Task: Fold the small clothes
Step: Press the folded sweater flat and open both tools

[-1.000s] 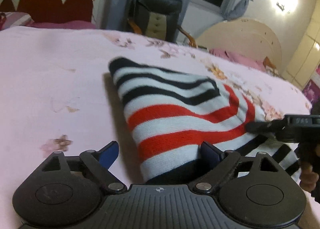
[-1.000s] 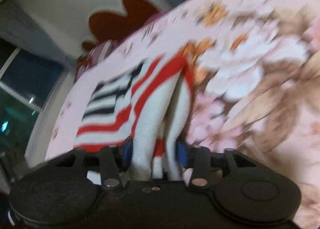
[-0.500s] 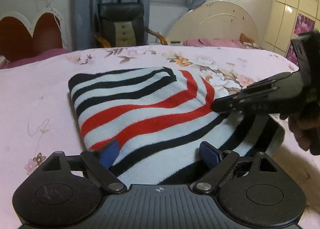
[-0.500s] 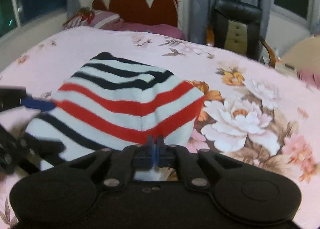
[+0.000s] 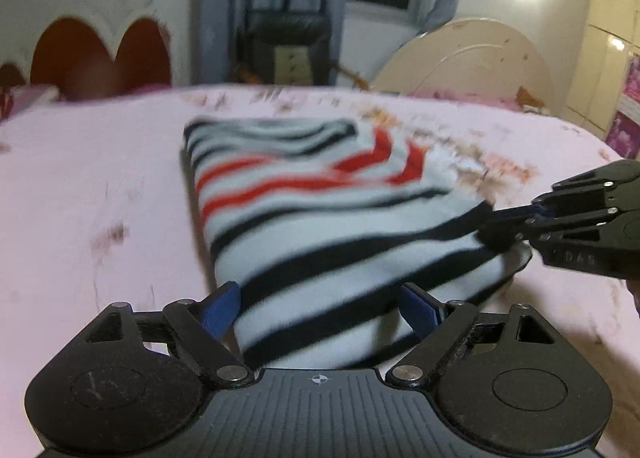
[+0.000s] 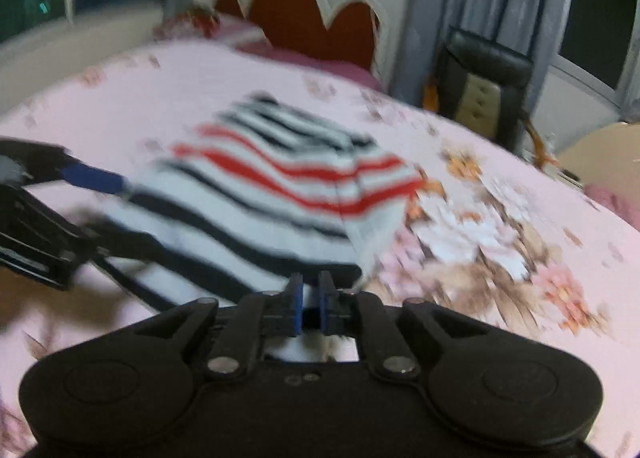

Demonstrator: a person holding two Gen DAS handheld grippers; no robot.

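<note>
Since the earlier frames the right hand-held gripper (image 6: pixel 310 300) had let go of the fold it pinched, rolled upright, and its jaws had closed to a narrow slit with nothing between them.

In the left wrist view, the left hand-held gripper (image 5: pixel 320 308) stood wide open, its blue pads on either side of the near end of the folded striped sweater (image 5: pixel 320 226), not pressing it. The sweater lay on the pink floral bedspread (image 5: pixel 88 194). The right one came in from the right edge, its tip at the sweater's black-striped corner.

In the right wrist view, blurred, the sweater lay just ahead of the closed jaws, with the left gripper's blue pad at its left edge.
</note>
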